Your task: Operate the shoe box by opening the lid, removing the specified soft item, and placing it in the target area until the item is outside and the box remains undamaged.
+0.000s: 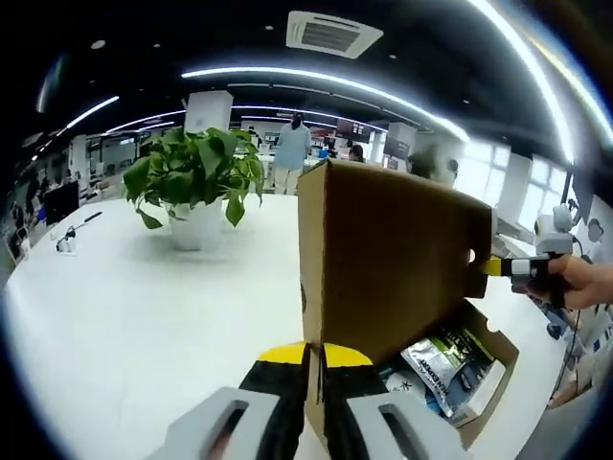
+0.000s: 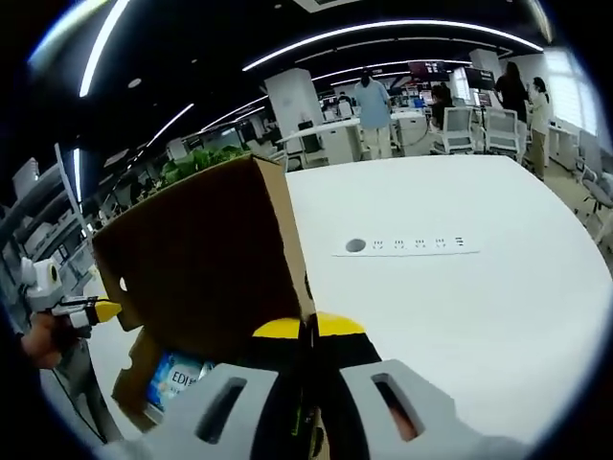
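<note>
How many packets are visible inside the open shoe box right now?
2: a grey-silver foil pouch lying in the brown cardboard shoe box under its raised lid, and a blue-and-white packet at the box's other end. More may be hidden behind the lid.

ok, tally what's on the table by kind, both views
Box: 1, lid up
Packets in the box: at least 2, one silver, one blue; can't tell if they are the same one
Plant: 1
Socket strip: 1
Grippers: 2, left and right, both shut on the lid
Total: 7
</note>
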The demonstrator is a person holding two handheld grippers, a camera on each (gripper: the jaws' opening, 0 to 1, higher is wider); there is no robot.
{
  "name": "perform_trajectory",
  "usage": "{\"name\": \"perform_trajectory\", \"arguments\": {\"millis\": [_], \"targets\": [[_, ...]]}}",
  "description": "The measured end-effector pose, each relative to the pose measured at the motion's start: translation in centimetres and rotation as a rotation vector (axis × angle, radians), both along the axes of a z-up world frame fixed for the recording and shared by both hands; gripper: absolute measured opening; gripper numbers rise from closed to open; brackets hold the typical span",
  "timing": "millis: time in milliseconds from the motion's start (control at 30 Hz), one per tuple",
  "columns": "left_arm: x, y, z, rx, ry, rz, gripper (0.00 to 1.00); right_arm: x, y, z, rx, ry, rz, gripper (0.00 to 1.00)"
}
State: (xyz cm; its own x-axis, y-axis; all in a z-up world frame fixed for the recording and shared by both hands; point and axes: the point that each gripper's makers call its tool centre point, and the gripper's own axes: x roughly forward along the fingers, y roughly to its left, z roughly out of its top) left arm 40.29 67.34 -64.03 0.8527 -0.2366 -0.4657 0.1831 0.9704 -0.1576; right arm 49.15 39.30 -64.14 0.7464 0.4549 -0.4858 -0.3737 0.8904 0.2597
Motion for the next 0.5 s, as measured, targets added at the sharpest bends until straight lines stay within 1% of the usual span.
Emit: {"name": "perform_trajectory", "arguments": {"millis": [133,267,367,500], "targets": [[-0.1,0.2,-0.1,-0.018,0.002,0.003,0.03,-0.1,0.0,-0.1,0.009,0.008,-0.002,0.01],[-0.3,0.4,-0.1,-0.015,0.011,0.011,0.03,-0.4,0.3,-0.1,0.007,0.015,0.004,0.01],[-0.8,0.6,0.0,-0.006,0.021,0.017,0.03,-0.7,0.6,-0.1,-0.002,0.015,0.019,0.01],[-1.4,0.9,0.0,-0.017,0.025,0.021,0.03,-1.1,0.9,-0.1,0.001,0.02,0.027,0.01]]}}
